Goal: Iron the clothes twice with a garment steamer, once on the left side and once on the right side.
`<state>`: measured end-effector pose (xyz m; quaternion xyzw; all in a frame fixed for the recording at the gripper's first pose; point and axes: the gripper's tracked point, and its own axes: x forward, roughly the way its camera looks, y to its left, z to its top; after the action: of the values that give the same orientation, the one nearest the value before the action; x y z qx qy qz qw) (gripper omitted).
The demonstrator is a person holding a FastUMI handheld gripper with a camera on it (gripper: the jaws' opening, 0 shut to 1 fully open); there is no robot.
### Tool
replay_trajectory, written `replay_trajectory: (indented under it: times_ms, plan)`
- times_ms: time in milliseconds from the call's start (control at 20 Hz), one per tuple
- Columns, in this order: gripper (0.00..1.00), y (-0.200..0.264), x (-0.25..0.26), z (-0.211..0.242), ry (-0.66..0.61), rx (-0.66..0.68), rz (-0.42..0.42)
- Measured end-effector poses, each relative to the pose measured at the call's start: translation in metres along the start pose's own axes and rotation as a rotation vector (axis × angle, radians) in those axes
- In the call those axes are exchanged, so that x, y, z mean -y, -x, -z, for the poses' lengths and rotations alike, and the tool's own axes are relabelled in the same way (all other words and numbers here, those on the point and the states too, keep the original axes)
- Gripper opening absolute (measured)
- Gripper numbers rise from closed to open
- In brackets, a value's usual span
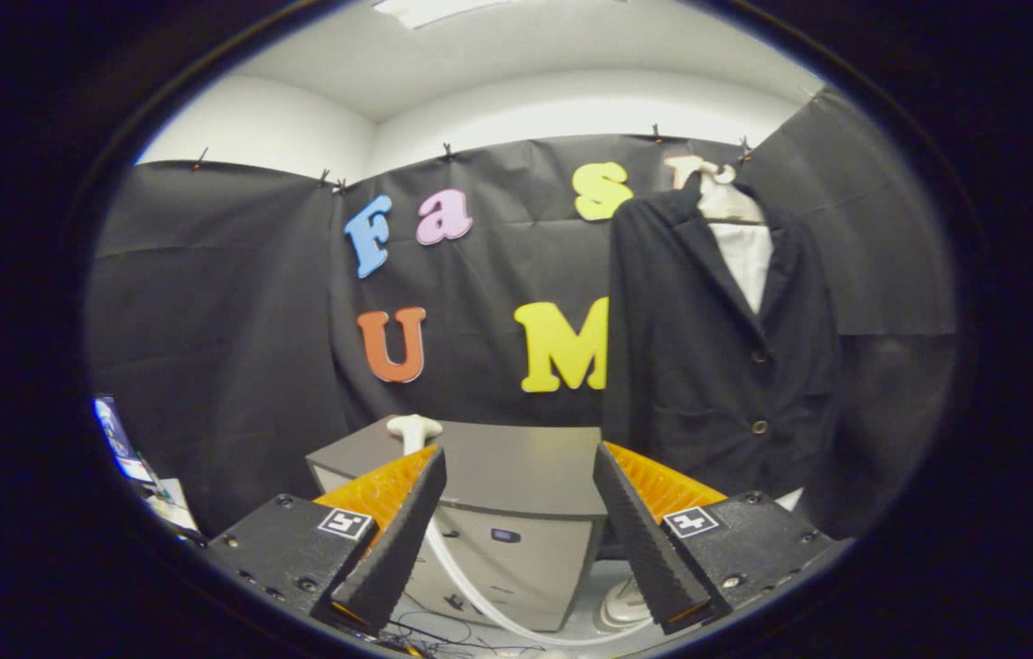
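Note:
A dark buttoned jacket (722,339) hangs on a white hanger (719,188) over a white shirt, beyond my right finger and against the booth wall. The steamer head (414,428), white and T-shaped, stands on the left rear of a grey cabinet (516,476), just above my left fingertip. Its white hose (479,595) curves down the cabinet's front between my fingers. My gripper (519,467) is open and holds nothing; the cabinet top lies in the gap between the fingers.
A white steamer base (624,604) sits low beside the cabinet, near my right finger. Thin cables (429,631) lie below the cabinet front. A screen and papers (127,448) stand far off past my left finger.

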<state>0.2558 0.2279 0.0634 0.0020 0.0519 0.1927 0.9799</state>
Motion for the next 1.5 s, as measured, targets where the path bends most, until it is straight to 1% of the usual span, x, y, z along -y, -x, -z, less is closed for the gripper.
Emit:
replay_trajectory:
  times_ms: [100,300,450,550,750,950,1000,1050,1100,1150,1200,1250,1300,1400,1500]
  plan:
    - [1.00,-0.043,-0.024,0.003,0.024,-0.031,-0.064]
    - [1.00,-0.123,-0.063,0.015,0.060,-0.092,-0.165]
    - [1.00,-0.176,-0.085,0.031,0.077,-0.156,-0.211]
    - [0.99,-0.211,-0.096,0.046,0.089,-0.205,-0.228]
    - [0.97,-0.257,-0.120,0.083,0.109,-0.312,-0.273]
    - [0.86,-0.284,-0.143,0.120,0.118,-0.419,-0.309]
    - [0.82,-0.289,-0.145,0.125,0.116,-0.443,-0.310]
    - [0.80,-0.292,-0.145,0.130,0.117,-0.461,-0.306]
    - [0.74,-0.295,-0.146,0.137,0.117,-0.474,-0.308]
    - [0.70,-0.299,-0.145,0.142,0.121,-0.485,-0.296]
    - [0.63,-0.298,-0.144,0.150,0.116,-0.511,-0.285]
    - [0.59,-0.298,-0.143,0.145,0.099,-0.492,-0.278]
    - [0.54,-0.301,-0.145,0.146,0.085,-0.509,-0.278]
    - [0.52,-0.300,-0.145,0.146,0.061,-0.530,-0.274]
    - [0.45,-0.301,-0.147,0.144,0.055,-0.530,-0.277]
